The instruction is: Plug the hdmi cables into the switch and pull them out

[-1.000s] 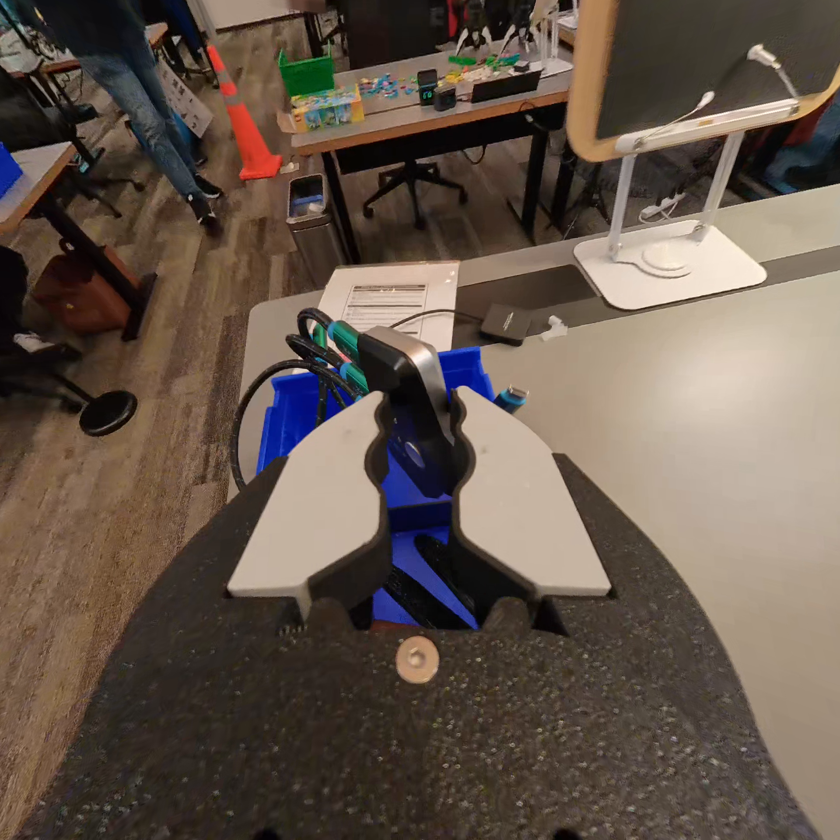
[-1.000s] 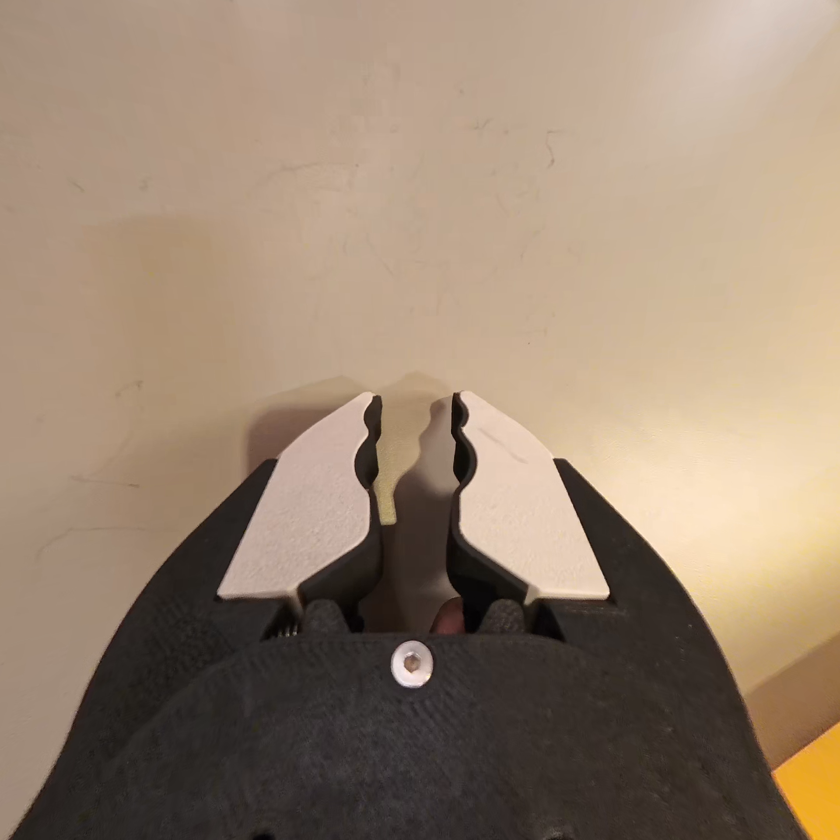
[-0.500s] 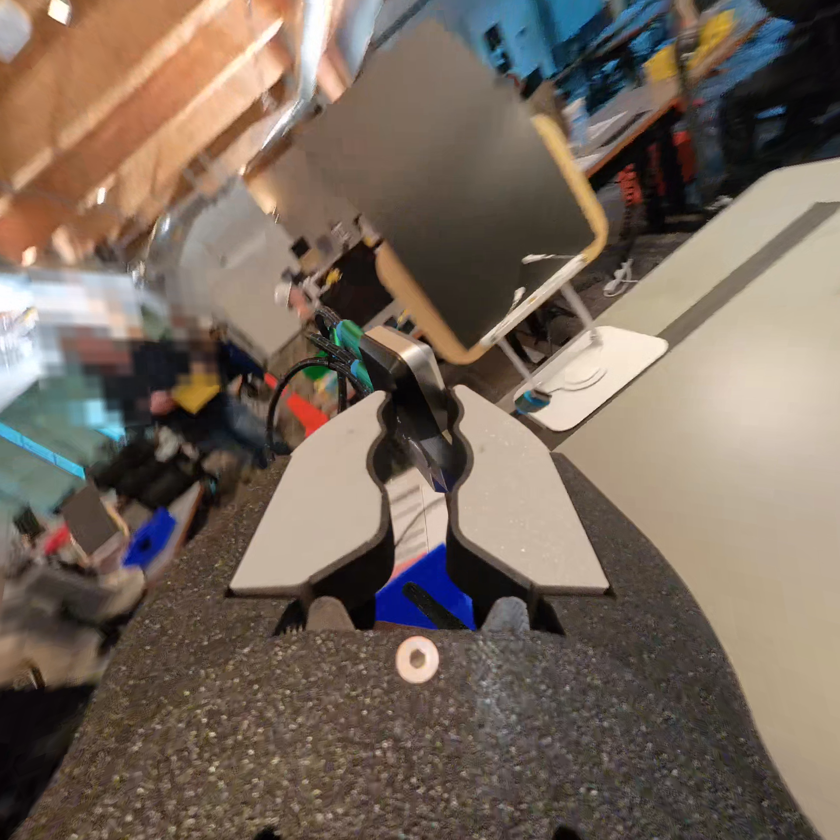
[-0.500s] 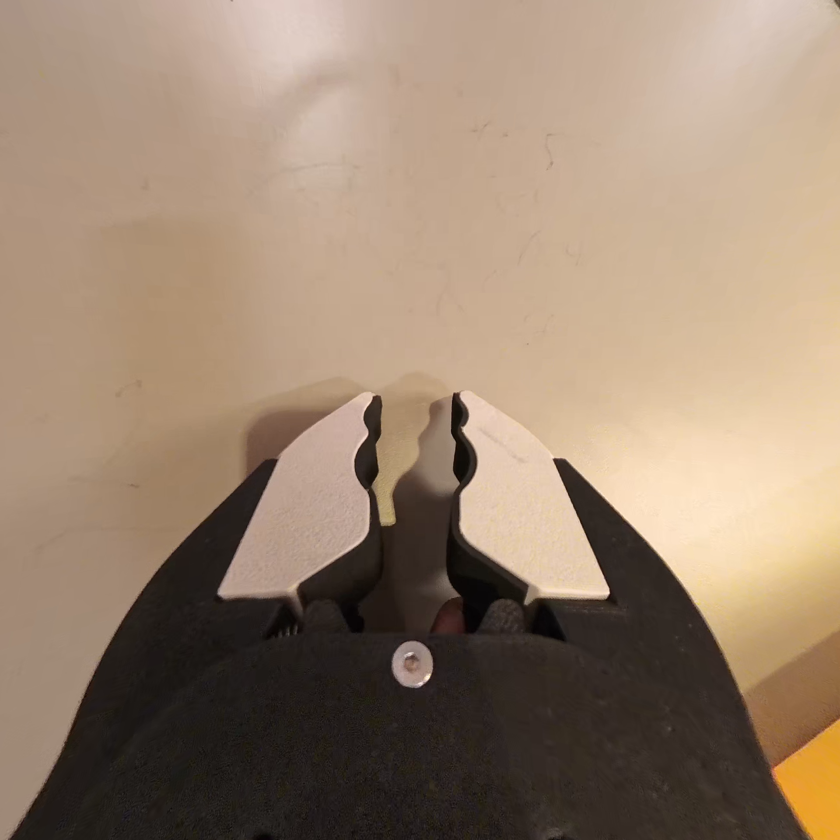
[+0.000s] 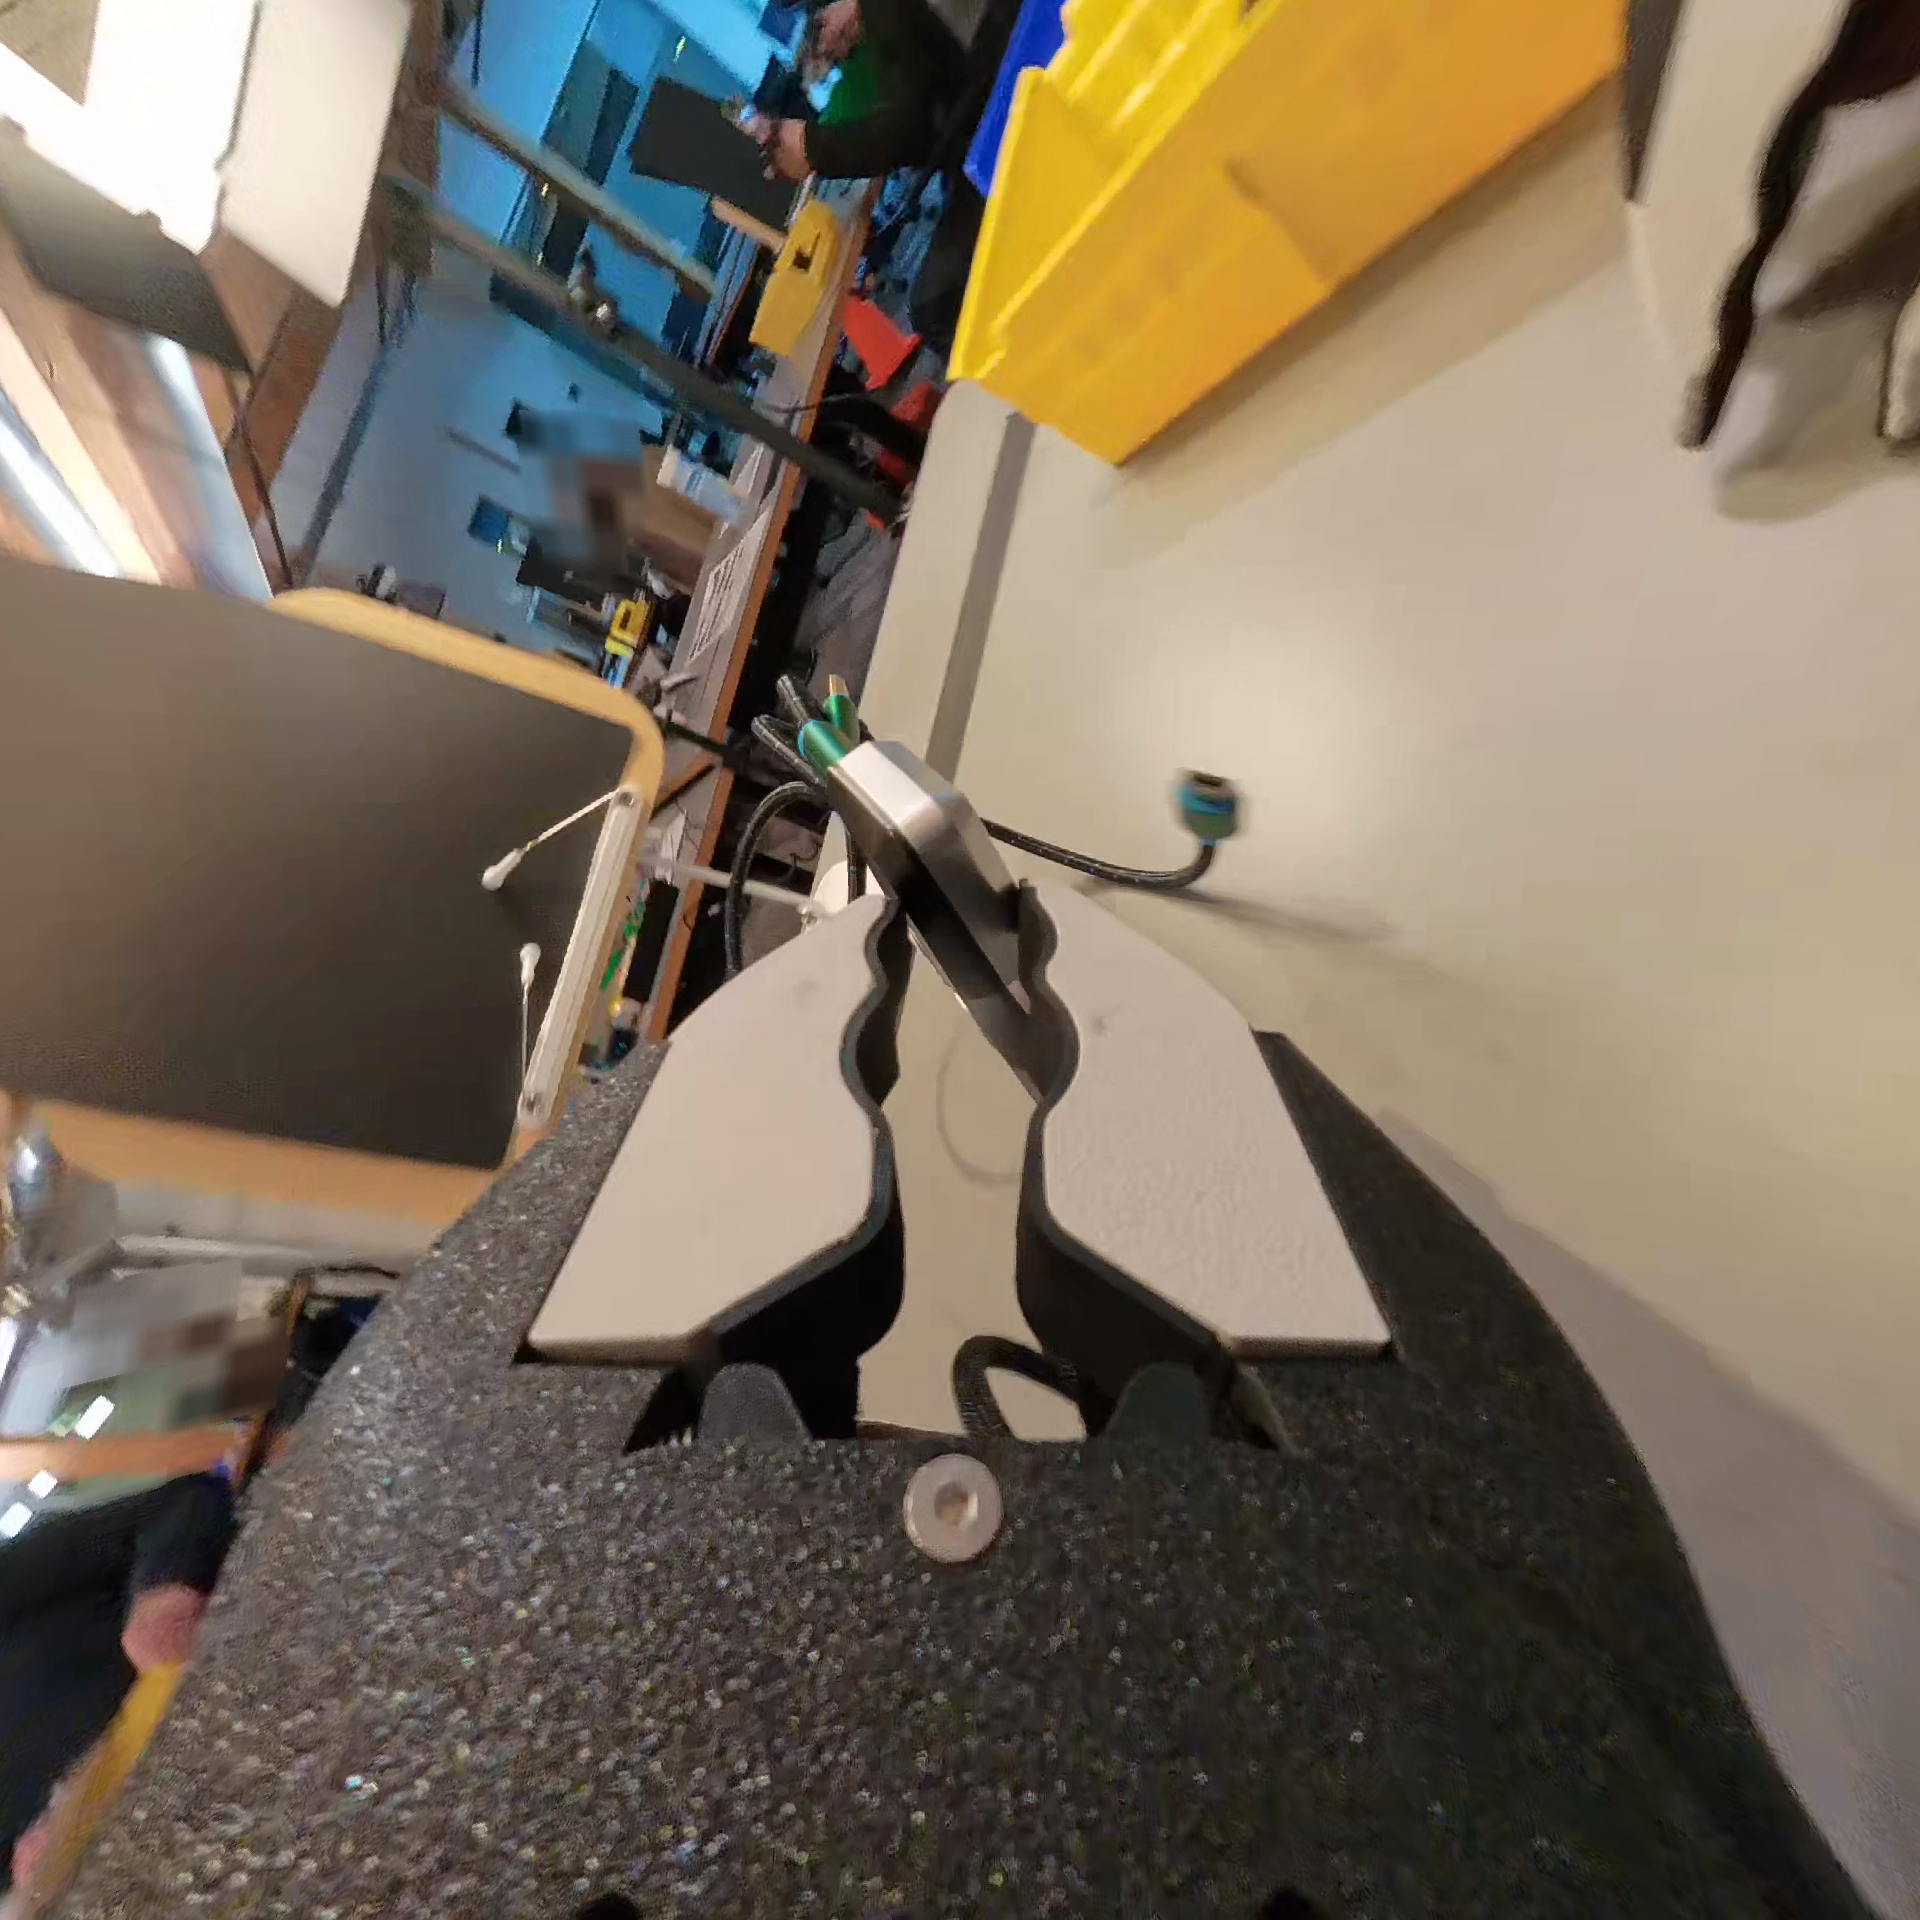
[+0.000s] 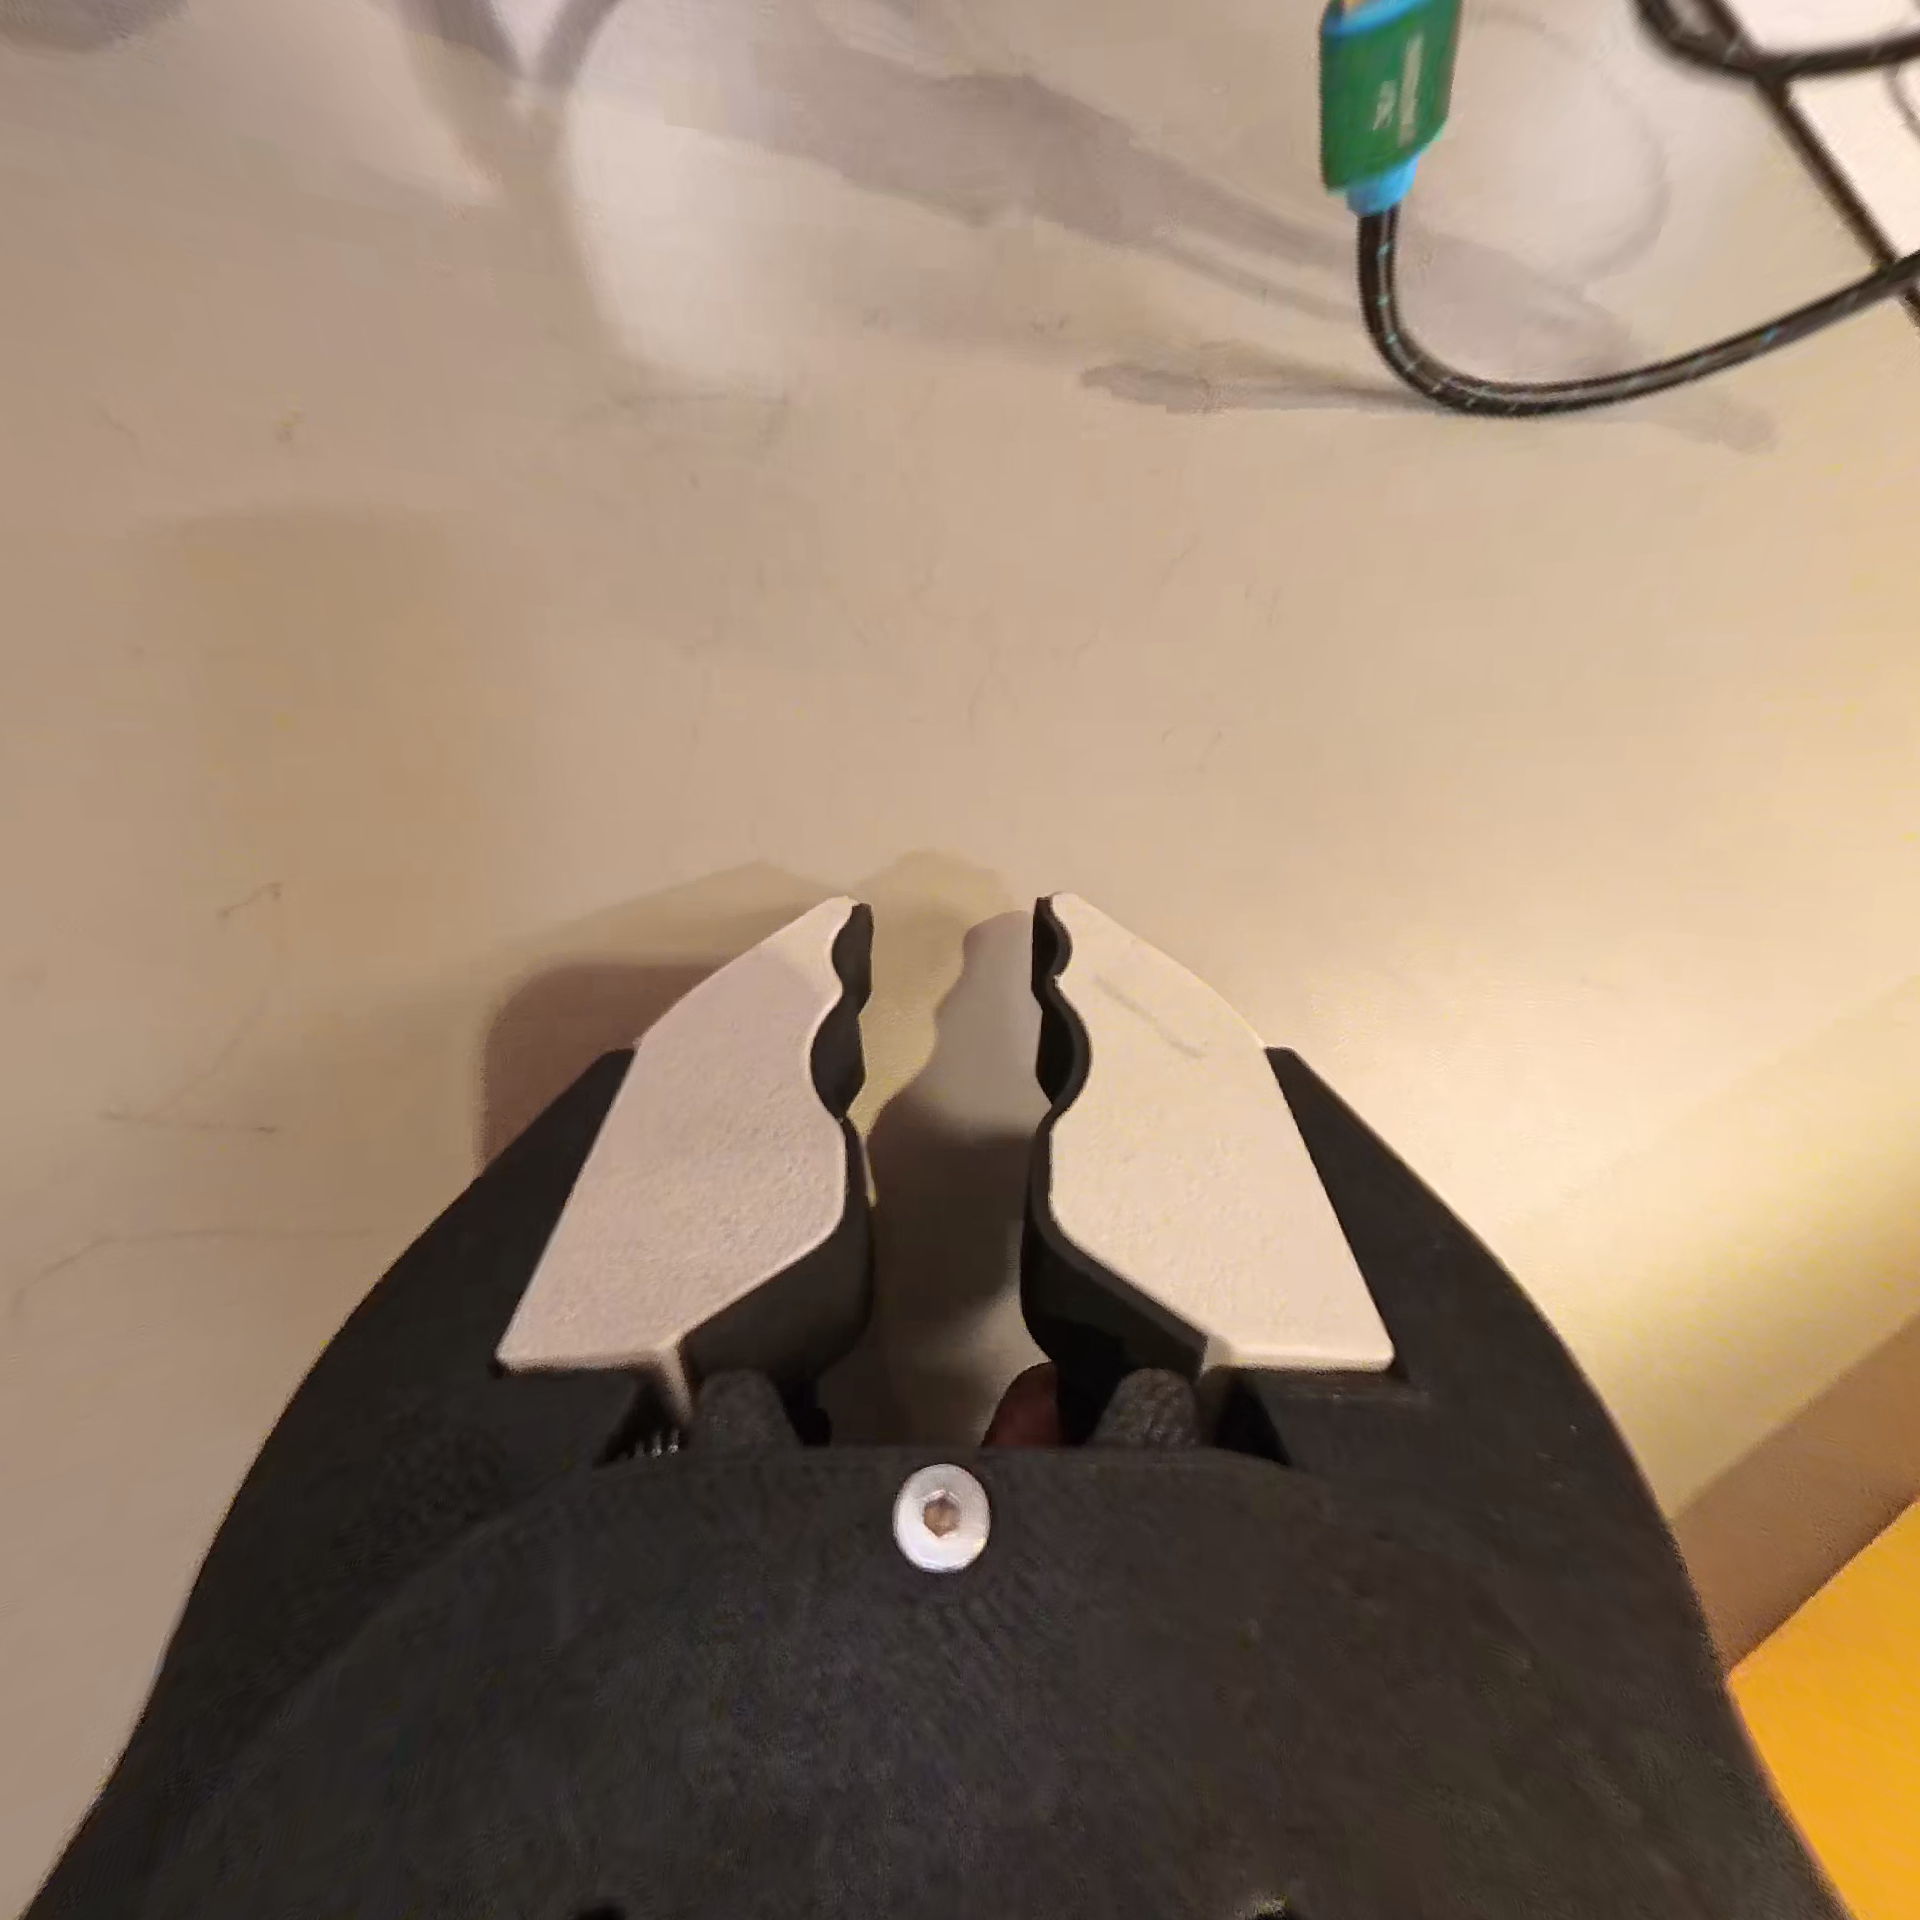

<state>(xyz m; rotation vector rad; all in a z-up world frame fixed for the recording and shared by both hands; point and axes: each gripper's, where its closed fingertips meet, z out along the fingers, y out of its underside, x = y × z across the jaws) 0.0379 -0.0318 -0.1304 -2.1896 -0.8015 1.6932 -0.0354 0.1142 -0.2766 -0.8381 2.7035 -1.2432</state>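
Note:
My left gripper (image 5: pixel 956 904) is shut on a silver HDMI switch (image 5: pixel 914 821) and holds it tilted above the pale table (image 5: pixel 1507 727). Green cable plugs (image 5: pixel 826 732) sit in the switch's far end, and black cables trail from them. One loose cable ends in a green and blue plug (image 5: pixel 1205 810) that hangs free to the right of the switch. That plug also shows in the right wrist view (image 6: pixel 1387 104), with its black braided cable (image 6: pixel 1475 379) looping over the table. My right gripper (image 6: pixel 951 914) is open and empty, low over the table (image 6: pixel 520 623).
Yellow bins (image 5: pixel 1247 208) stand at the table's far end, and a yellow corner (image 6: pixel 1849 1683) shows by my right gripper. A dark board with a wooden rim (image 5: pixel 260 862) stands to the left. A blurred dark and white shape (image 5: pixel 1818 260) is at the upper right.
My left gripper has swung with the switch from above the blue bin to over the table. The loose plug and cable have come into the right wrist view. The right gripper has stayed put.

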